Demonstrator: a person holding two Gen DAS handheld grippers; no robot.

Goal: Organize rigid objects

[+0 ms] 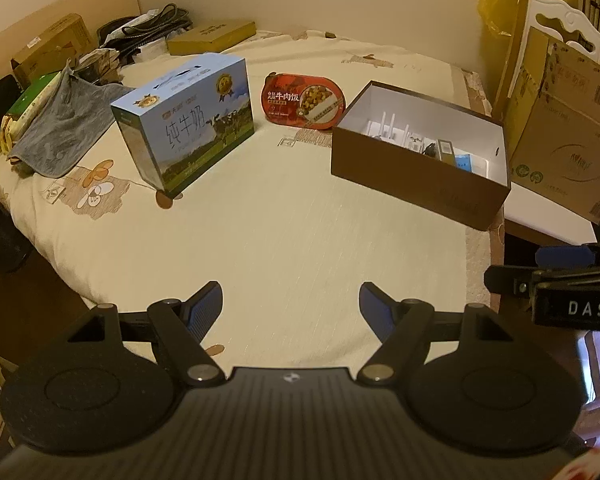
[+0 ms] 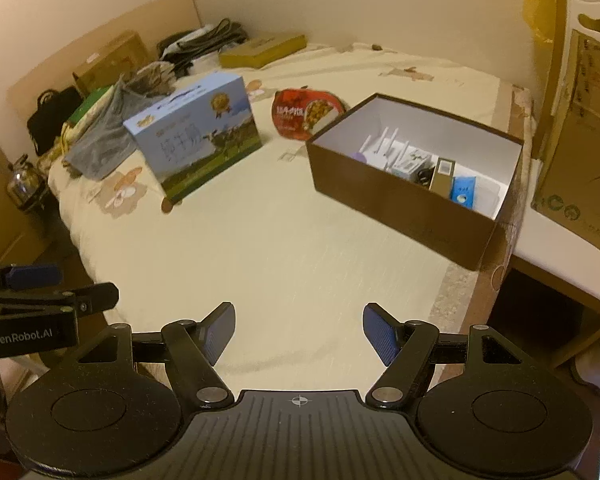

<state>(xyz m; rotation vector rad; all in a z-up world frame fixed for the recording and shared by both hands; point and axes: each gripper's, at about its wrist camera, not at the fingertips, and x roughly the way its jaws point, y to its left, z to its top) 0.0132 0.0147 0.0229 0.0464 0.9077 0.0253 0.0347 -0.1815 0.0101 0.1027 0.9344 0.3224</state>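
Hovering over the bed, the left gripper (image 1: 291,307) and right gripper (image 2: 299,328) both stood wide and empty. Ahead and left of them sat the milk carton (image 1: 186,120), likely heavy and stiff, best taken across its narrow ends. Ahead, the red meal tub (image 1: 303,99) looked light and slick-lidded; the brown box (image 2: 412,184) lay ahead-right.

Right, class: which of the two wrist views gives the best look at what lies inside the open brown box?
The right wrist view: it looks down into the open brown box, showing white items, a tan carton and a blue packet. In the left wrist view the brown box is seen from lower, so its near wall hides much of the contents.
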